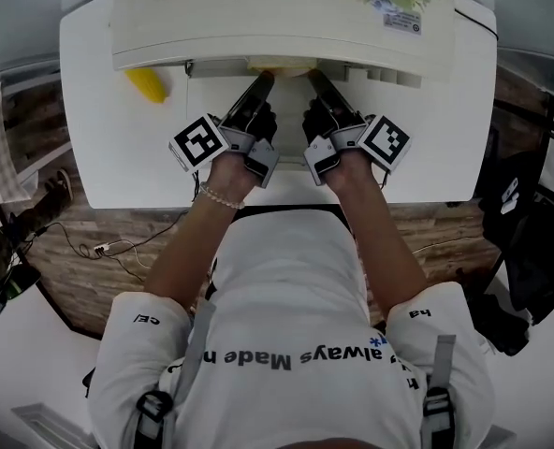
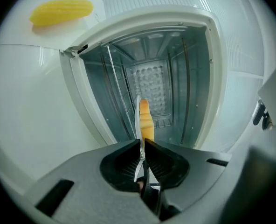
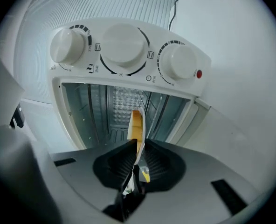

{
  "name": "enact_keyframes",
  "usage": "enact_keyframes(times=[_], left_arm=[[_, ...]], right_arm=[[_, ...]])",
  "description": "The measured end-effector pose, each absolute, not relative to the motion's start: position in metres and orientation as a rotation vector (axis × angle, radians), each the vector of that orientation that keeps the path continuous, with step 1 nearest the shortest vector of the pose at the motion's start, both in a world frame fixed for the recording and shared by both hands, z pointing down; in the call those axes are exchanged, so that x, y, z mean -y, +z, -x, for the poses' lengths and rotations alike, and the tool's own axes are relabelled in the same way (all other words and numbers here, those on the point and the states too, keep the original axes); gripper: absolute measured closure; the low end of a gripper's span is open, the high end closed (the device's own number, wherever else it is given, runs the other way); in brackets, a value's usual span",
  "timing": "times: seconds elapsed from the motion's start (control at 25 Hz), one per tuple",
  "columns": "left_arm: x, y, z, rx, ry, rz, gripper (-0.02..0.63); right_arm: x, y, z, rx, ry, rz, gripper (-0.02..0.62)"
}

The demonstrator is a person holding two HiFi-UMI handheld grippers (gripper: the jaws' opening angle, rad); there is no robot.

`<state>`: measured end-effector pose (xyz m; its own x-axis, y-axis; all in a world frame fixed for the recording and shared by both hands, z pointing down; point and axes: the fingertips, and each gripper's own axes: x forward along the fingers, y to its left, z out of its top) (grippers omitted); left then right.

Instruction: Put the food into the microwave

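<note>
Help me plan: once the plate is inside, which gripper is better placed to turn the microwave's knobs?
Right. The knobs sit on the right gripper's side, close in its view; the left gripper sees none. Both are shut on the plate.

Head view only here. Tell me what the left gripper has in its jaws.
Observer: The left gripper is shut on a thin white plate, which its view shows edge-on.
Operator: Report the right one.
Observer: The right gripper is shut on the plate's rim too, with orange food lying on the plate.
Operator: Check the door.
Observer: The microwave stands open straight ahead of both grippers, and the bare cavity shows past the plate.
</note>
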<state>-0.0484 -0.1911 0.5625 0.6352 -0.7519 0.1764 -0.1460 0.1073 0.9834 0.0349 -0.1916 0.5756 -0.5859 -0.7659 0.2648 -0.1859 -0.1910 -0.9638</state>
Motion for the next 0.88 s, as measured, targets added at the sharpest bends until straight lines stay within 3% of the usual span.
enact_keyframes(times=[0.36, 0.88], left_arm=[[0.163, 0.54, 0.062, 0.875, -0.484, -1.475, 0.578], [0.206, 0.582, 0.058, 0.929, -0.488, -1.406, 0.581]], right_arm=[[0.163, 0.538, -0.046, -1.899, -1.723, 1.152, 0.571], [0.155, 0.542, -0.034, -1.821, -1.772, 1.108, 0.571]])
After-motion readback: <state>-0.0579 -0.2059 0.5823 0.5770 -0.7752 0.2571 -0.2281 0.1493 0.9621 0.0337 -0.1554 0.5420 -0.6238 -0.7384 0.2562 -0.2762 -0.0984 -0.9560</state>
